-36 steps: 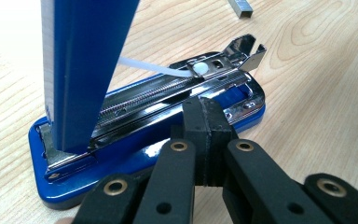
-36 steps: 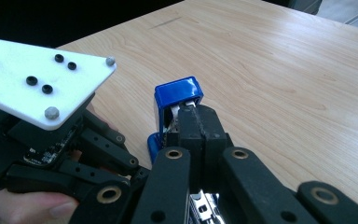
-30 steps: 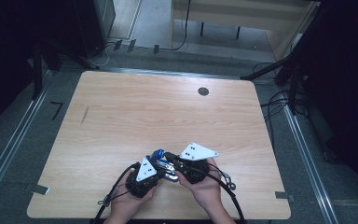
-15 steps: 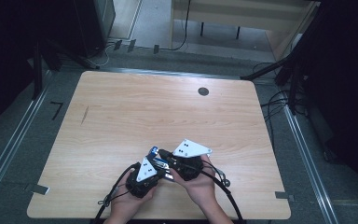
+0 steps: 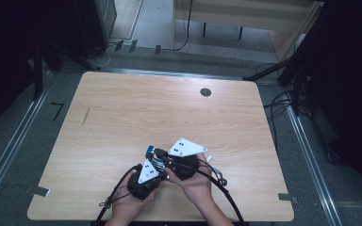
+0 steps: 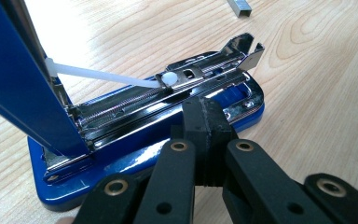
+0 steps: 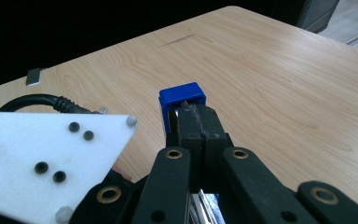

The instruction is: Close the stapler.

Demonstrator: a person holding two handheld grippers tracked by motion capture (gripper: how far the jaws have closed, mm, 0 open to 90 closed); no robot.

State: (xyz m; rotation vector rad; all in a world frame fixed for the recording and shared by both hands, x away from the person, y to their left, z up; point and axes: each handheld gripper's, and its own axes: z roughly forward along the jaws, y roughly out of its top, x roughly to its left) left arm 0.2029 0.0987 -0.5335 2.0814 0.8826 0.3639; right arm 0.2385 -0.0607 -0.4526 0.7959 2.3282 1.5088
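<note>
Jaws first: both pairs are closed. Left gripper (image 6: pixel 207 135) has its black pads pressed together, tips resting against or just above the stapler's blue base beside the magazine rail; can't tell if anything thin is pinched between them. Right gripper (image 7: pixel 196 128) is closed too, with the stapler's blue top cover right at its tips. A sliver of metal shows between the pads, so it looks to be gripping the cover edge, though that's a judgement.

Largest to smallest:
- Tabletop (image 5: pixel 122 108): light wood, w/ a small dark round hole near the far edge, right of centre. All work sits close to the near edge, roughly mid-width.
- Hands: two, entering from the near edge, grippers touching or nearly so, w/ the stapler between them.
- Stapler (image 6: pixel 168 121): one, blue, swung open. Base lies flat; its long axis runs away from the left jaws toward the far-right of the left gripper view. The cover stands steeply up at the hinge end. Chrome magazine channel is exposed, w/ a white pusher rod running along it.
- Staple strip (image 6: pixel 240 7): one short silver piece, lying on the tabletop beyond the stapler's nose, well apart.

Key relation: the open channel lies directly ahead of the left jaws, the cover is at the right jaws, so loading prob. depends on fetching that strip; neither gripper is free as they stand.
</note>
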